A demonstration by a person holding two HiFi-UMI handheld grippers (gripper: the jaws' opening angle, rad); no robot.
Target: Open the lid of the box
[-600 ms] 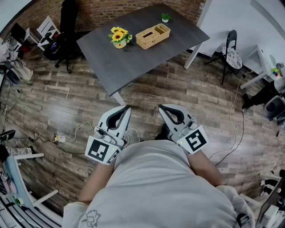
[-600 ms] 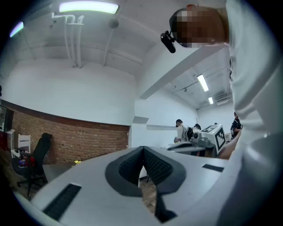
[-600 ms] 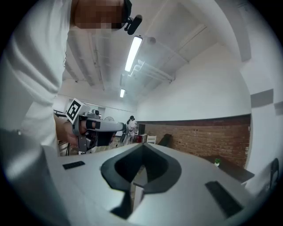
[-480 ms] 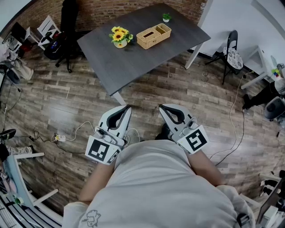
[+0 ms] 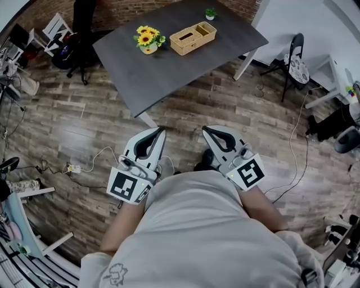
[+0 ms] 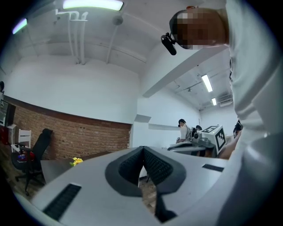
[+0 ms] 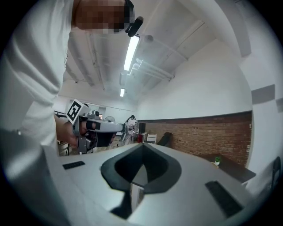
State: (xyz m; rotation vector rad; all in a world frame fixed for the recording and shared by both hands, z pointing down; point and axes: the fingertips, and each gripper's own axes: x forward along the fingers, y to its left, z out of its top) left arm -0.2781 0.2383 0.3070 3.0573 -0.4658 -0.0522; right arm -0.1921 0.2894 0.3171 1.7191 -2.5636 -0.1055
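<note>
Box (image 5: 193, 38): woven, probably light, stiff, sitting well ahead of both jaws; its top edge looking graspable. Left gripper (image 5: 161, 130), right gripper (image 5: 205, 130): jaws meeting, holding nothing.

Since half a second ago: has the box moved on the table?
No. The box still sits between the flowers and the small plant, same spot on the table; only the whole view has slid up a little.

We see our left claw (image 6: 143, 151), jaws together and empty; sunflowers (image 6: 77, 161) on the table (image 6: 53, 168) at nine o'clock, our right claw (image 6: 207, 140) at three.
</note>
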